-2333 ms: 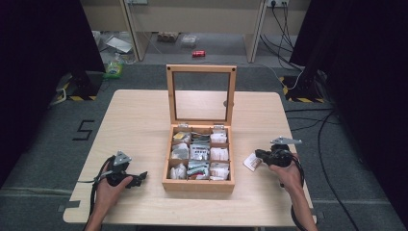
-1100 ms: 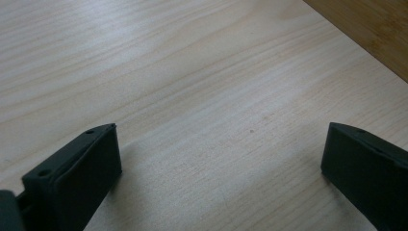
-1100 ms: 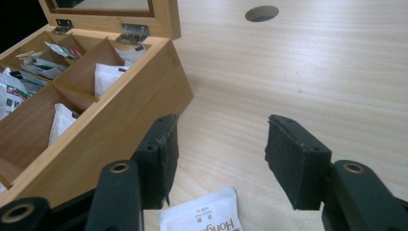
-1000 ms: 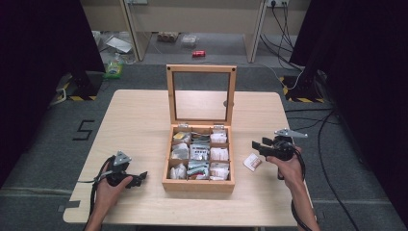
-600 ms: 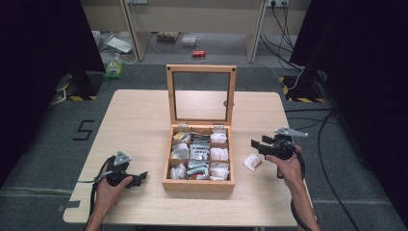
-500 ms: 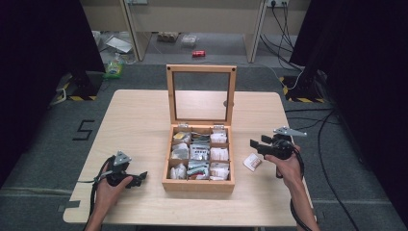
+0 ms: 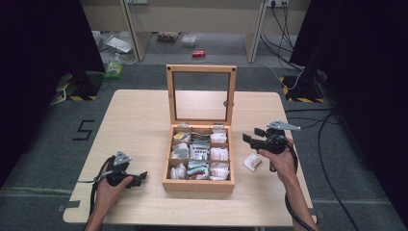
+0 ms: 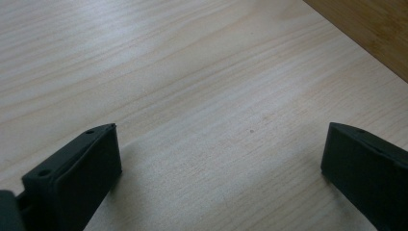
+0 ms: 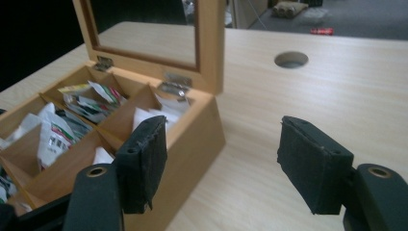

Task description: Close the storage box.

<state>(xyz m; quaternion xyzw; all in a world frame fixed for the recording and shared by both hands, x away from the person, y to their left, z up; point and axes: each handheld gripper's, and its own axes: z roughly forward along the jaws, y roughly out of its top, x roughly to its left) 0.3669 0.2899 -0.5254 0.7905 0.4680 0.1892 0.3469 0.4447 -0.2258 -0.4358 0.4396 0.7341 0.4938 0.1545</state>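
Observation:
A wooden box (image 7: 198, 182) stands mid-table with its glass lid (image 7: 200, 94) upright; its compartments hold several paper sachets (image 7: 198, 153). A small white packet (image 7: 252, 162) lies on the table right of the box. My right gripper (image 7: 250, 135) hovers above and just beyond that packet, pointing at the box. Its jaws have just been opening and nothing is between them. In the right gripper view my right gripper (image 9: 221, 139) faces the box's corner (image 9: 197, 130). My left gripper (image 7: 138, 177) rests low, left of the box, open over bare table (image 8: 221, 96).
A round cable hole (image 9: 291, 59) sits in the table behind the box. The table's right edge (image 7: 297, 159) is close to my right hand. Cables and a red can (image 7: 198, 53) lie on the floor beyond the table.
The right gripper has risen off the table beside the white packet and shifted slightly toward the box, its jaws standing wider. The left gripper has stayed still.

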